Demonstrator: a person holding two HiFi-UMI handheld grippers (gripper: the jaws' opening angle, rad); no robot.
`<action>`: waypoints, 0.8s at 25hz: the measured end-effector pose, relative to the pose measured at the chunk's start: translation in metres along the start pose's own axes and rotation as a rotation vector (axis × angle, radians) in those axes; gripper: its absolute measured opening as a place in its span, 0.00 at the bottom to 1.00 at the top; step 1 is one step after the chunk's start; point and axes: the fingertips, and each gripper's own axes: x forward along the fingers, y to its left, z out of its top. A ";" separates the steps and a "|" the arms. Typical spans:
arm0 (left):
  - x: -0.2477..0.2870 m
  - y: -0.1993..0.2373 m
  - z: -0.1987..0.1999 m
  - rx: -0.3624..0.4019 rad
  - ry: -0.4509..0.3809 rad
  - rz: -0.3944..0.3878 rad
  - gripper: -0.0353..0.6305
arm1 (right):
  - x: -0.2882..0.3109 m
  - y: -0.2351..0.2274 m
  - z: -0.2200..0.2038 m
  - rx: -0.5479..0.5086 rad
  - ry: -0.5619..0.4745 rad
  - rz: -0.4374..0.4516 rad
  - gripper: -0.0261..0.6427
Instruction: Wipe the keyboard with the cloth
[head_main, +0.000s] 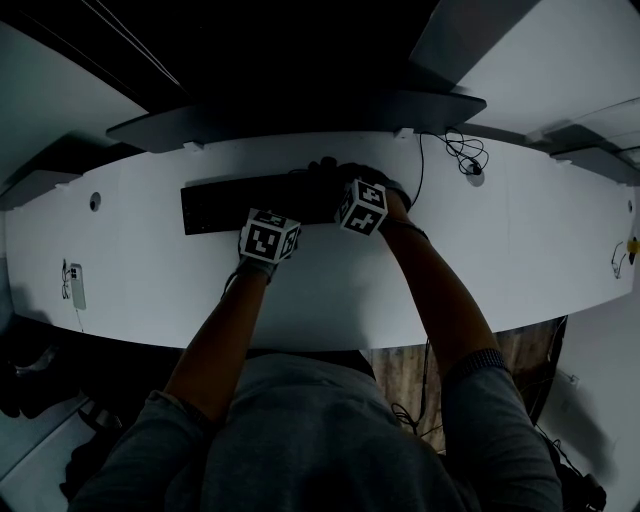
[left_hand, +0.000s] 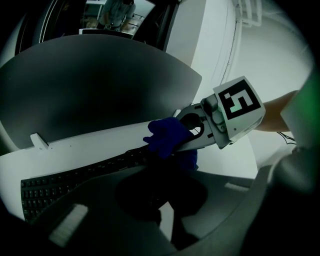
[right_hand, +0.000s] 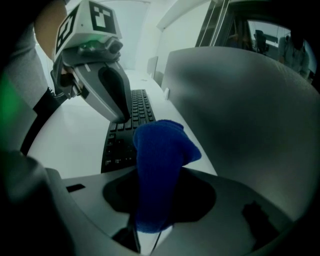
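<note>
- 2 forearms reached from the near edge across the white desk (head_main: 330, 300), each hand carrying a gripper out to the keyboard.
- 1 of them, the left gripper (right_hand: 121, 116), stood at the middle of the black keyboard (head_main: 215, 205) with its tip down on the keys. Its tongs looked pressed together with nothing between them, so it seemed to be bracing the board.
- Just right of it and slightly farther sat the right gripper (left_hand: 172, 147), its tongs pinching a blue cloth (right_hand: 156, 165). The bunched free end poked past the tips over the right part of the keyboard.
- Whether the cloth pressed on the keys or hung just above them could not be told in the dim views.
- Judged from this, the wiping step was in hand, with the cloth at the right end.
- The next move called for dragging the cloth left along the key rows under light pressure. The left gripper stood in that path, so it would need to lift or slide aside.
- Farthest stood 1 dark monitor (head_main: 300, 110), close behind the keyboard, so the far row wanted a low, careful stroke.
</note>
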 end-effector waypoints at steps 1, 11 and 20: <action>0.001 -0.001 0.000 0.001 0.000 -0.004 0.06 | -0.002 0.000 -0.002 0.001 0.006 0.001 0.28; -0.007 -0.012 0.001 0.015 -0.016 -0.015 0.06 | -0.012 -0.005 -0.034 0.026 0.083 -0.025 0.28; -0.047 -0.017 0.004 0.060 -0.072 -0.007 0.06 | -0.065 -0.020 -0.022 0.188 0.002 -0.092 0.28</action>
